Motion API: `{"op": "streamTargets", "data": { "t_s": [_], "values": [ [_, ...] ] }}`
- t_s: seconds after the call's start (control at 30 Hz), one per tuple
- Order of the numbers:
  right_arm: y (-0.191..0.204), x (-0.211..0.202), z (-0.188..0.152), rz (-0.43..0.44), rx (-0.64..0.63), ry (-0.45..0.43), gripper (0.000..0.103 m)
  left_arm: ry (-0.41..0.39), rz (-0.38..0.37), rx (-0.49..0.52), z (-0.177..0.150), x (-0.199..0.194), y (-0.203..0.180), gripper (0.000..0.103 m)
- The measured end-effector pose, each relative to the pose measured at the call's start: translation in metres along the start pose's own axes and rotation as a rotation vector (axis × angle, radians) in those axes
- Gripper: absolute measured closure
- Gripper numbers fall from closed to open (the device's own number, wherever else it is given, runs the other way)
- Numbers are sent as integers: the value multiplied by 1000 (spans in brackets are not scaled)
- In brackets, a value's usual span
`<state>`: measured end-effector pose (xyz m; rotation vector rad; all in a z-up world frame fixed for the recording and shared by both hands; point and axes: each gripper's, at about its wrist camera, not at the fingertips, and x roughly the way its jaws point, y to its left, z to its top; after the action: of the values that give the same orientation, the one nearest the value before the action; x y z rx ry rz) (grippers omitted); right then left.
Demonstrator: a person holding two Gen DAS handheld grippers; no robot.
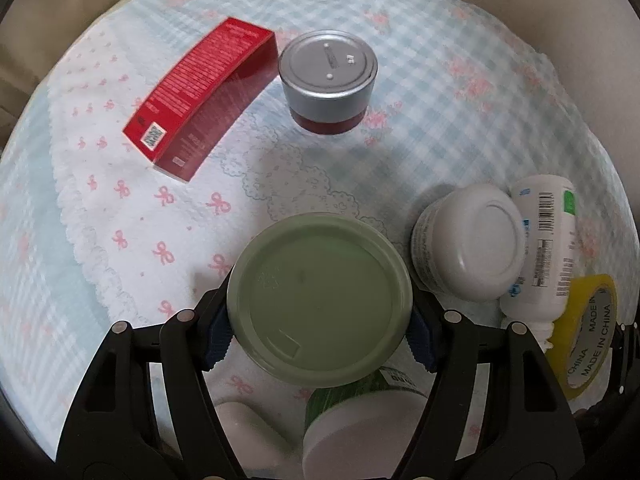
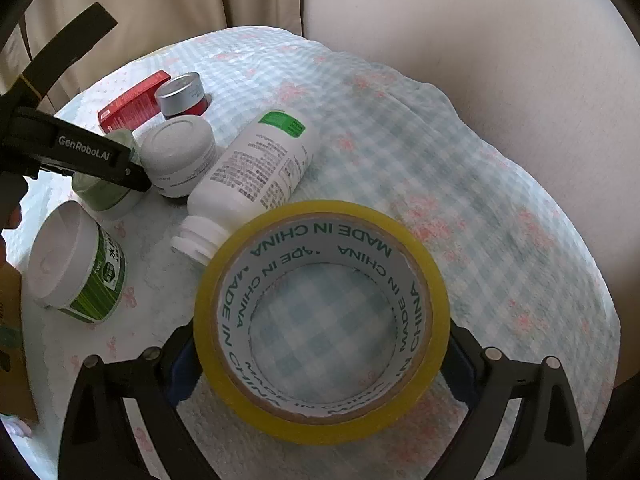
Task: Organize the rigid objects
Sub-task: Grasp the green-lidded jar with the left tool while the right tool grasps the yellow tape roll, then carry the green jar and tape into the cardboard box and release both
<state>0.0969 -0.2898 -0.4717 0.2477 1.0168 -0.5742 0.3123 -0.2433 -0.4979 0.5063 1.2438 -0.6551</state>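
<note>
My left gripper (image 1: 320,328) is shut on a jar with a pale green lid (image 1: 320,300), held above the cloth; the same jar shows in the right wrist view (image 2: 106,196). My right gripper (image 2: 320,364) is shut on a yellow tape roll (image 2: 320,428), also seen in the left wrist view (image 1: 588,336). A white bottle (image 2: 256,168) lies on its side beside a white-lidded jar (image 2: 178,152). A red box (image 1: 200,92) and a silver-lidded red jar (image 1: 328,80) sit farther back.
A green-labelled tub with a white lid (image 2: 76,268) stands at the left. A checked cloth with pink bows (image 2: 480,220) covers the round table. A cardboard box edge (image 2: 12,340) is at far left. Curtain and wall lie behind.
</note>
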Motion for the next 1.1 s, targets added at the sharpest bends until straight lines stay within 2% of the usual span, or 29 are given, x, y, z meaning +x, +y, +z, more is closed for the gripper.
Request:
{"op": "streamTargets", "data": {
  "t_s": [0.23, 0.43, 0.67, 0.83, 0.93, 1.1],
  "values": [
    [-4, -22, 8, 36, -7, -32, 7, -71, 8, -29, -9, -52, -2, 35],
    [-10, -76, 29, 76, -51, -101, 7, -154, 20, -113, -22, -140, -4, 35],
    [-17, -163, 75, 136, -115, -175, 7, -247, 50, -277, -51, -252, 6, 35],
    [-8, -225, 109, 205, -214, -244, 7, -336, 92, -394, -90, -323, 24, 35],
    [1, -254, 120, 252, -280, -285, 7, -368, 111, -469, -119, -350, 39, 35],
    [41, -294, 130, 328, -379, -323, 7, -401, 155, -587, -177, -391, 75, 35]
  ]
}}
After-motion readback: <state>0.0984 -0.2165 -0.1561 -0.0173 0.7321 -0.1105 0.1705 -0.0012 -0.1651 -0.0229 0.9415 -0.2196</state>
